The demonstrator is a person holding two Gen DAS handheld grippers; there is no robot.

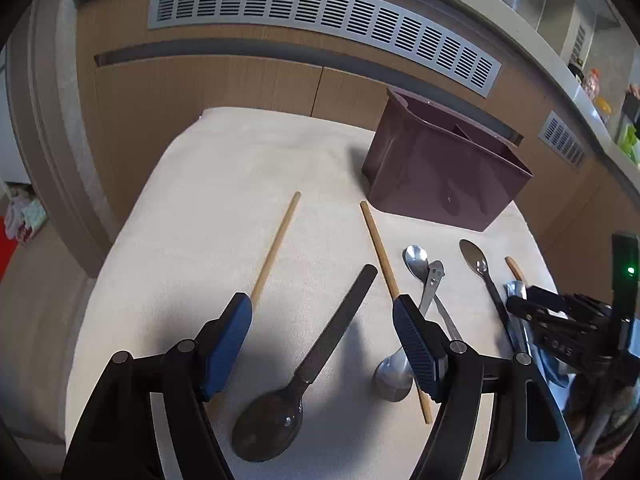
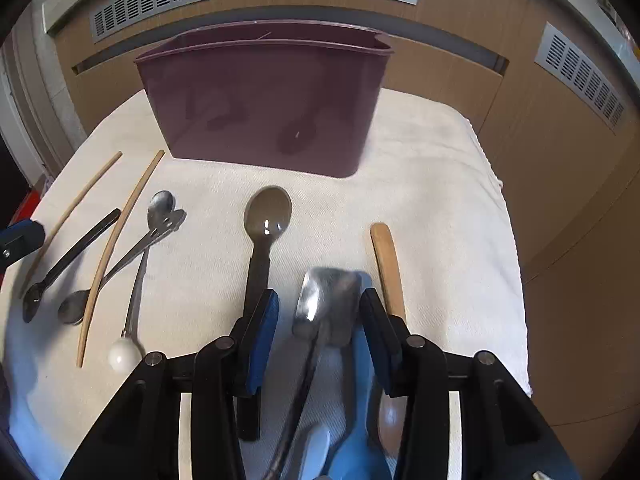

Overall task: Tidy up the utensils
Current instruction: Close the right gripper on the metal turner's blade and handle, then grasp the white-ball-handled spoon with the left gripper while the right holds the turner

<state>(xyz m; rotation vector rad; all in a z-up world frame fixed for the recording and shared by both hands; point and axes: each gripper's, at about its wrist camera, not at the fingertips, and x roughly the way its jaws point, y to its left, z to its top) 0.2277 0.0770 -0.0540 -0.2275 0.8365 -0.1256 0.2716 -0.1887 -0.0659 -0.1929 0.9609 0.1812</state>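
White towel (image 2: 440,184) before wood cabinets (image 1: 200,92) | my left gripper (image 1: 322,322) spread, empty | my right gripper (image 2: 318,312) pinched blurred metal spatula (image 2: 328,300), handle hidden

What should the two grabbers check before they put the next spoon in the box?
1. Left gripper fingers apart: ok.
2. Black-handled dark spoon lined up between those fingers: ok.
3. Light wooden chopstick out of the way: not ok, it runs right under one finger.
4. Right gripper squeezing the flat shiny metal scoop firmly: cannot tell, it is blurred.
5. Dark purple plastic box upright with its top open: ok.
6. Room inside the box: cannot tell, its inside is mostly hidden.
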